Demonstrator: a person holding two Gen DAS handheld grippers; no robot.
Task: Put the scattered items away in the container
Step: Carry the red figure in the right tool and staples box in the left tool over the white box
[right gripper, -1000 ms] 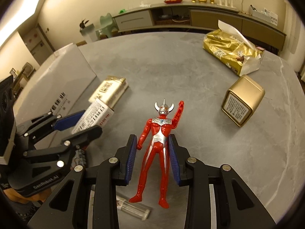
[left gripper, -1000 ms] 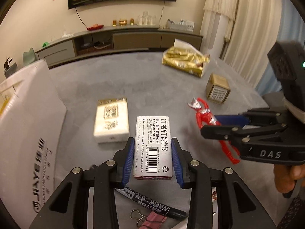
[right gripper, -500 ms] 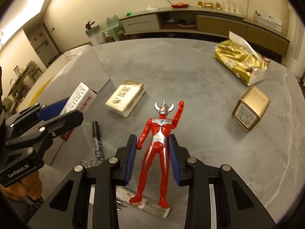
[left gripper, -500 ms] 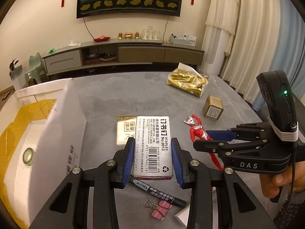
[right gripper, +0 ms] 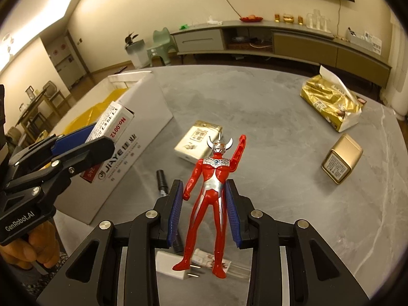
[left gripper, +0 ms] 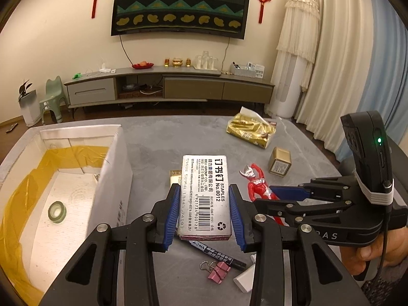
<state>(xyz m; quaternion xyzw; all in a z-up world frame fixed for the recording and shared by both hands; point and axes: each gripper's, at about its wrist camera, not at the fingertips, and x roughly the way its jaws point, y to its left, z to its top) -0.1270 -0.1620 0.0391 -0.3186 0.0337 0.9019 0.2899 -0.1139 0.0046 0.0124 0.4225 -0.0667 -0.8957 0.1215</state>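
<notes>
While left tongs (left gripper: 205, 205) clamp staple box (left gripper: 205, 193), right tongs (right gripper: 205, 209) clamp figure (right gripper: 211, 186).

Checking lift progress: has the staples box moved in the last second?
Yes. The staples box, held in the left gripper, rose off the table, toward the carton.

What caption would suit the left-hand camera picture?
Left gripper holding a staples box beside the open white box, a roll of tape inside.
</notes>
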